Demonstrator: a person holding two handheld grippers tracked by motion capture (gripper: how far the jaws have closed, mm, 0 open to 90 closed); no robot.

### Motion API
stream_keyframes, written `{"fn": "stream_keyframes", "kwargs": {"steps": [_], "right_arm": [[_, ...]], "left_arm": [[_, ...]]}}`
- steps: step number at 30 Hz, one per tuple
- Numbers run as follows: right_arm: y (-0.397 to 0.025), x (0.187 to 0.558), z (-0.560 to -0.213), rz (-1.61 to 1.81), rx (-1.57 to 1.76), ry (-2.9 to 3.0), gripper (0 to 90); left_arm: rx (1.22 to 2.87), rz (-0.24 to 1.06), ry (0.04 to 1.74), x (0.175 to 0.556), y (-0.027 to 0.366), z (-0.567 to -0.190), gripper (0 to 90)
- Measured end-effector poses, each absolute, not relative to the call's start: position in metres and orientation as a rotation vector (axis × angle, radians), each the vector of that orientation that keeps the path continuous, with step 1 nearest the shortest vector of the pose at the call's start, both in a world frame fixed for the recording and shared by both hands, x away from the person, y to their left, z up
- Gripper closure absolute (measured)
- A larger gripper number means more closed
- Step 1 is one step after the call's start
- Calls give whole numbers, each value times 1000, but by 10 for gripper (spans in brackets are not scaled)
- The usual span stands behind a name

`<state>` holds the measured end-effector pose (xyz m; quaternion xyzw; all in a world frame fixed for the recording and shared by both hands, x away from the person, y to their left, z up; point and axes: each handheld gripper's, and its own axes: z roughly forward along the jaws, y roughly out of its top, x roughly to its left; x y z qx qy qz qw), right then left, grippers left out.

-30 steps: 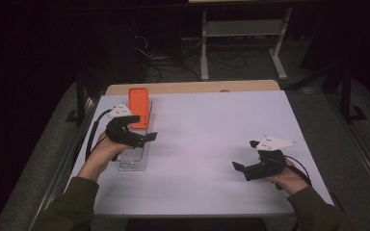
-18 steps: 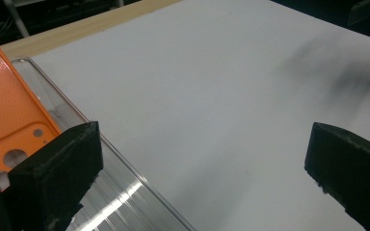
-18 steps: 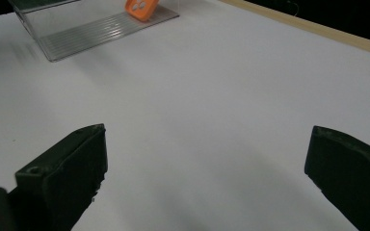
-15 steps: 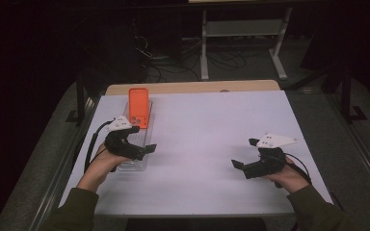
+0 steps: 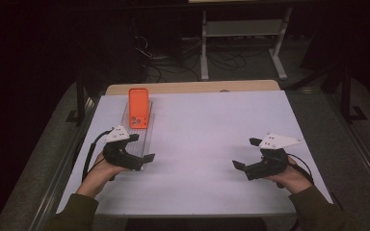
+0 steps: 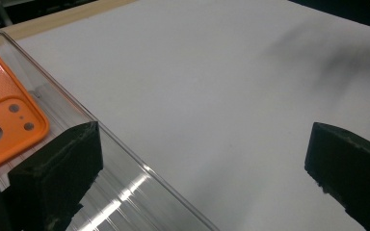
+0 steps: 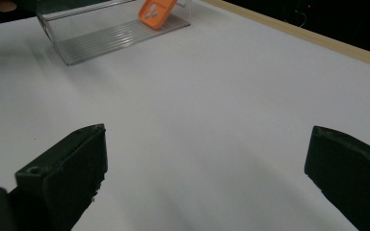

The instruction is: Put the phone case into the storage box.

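So right now we've got the orange phone case (image 5: 138, 108) sitting in the clear tray (image 5: 142, 144), leaning up at the tray's far end, over on the left side of the white table (image 5: 212, 144). Our left gripper (image 5: 143, 155) hovers at the tray's near end with its jaws spread wide and nothing in them, one jaw over the tray's ribbed floor. Our right gripper (image 5: 245, 156) is well apart on the right, also wide open and empty above bare table. Looks to us like the case is already parked, so the next move is probably just getting clear without bumping the tray's rim.
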<state>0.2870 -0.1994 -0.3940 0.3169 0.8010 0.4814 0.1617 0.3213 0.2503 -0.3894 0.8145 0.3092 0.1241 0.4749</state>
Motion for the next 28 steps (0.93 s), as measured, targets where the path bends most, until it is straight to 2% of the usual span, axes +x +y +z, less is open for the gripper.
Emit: {"fn": "stream_keyframes", "kwargs": {"steps": [28], "right_arm": [[-202,288,-386,1391,885,2261,6]], "left_arm": [[2012,275,698,312,258,-400,0]]}}
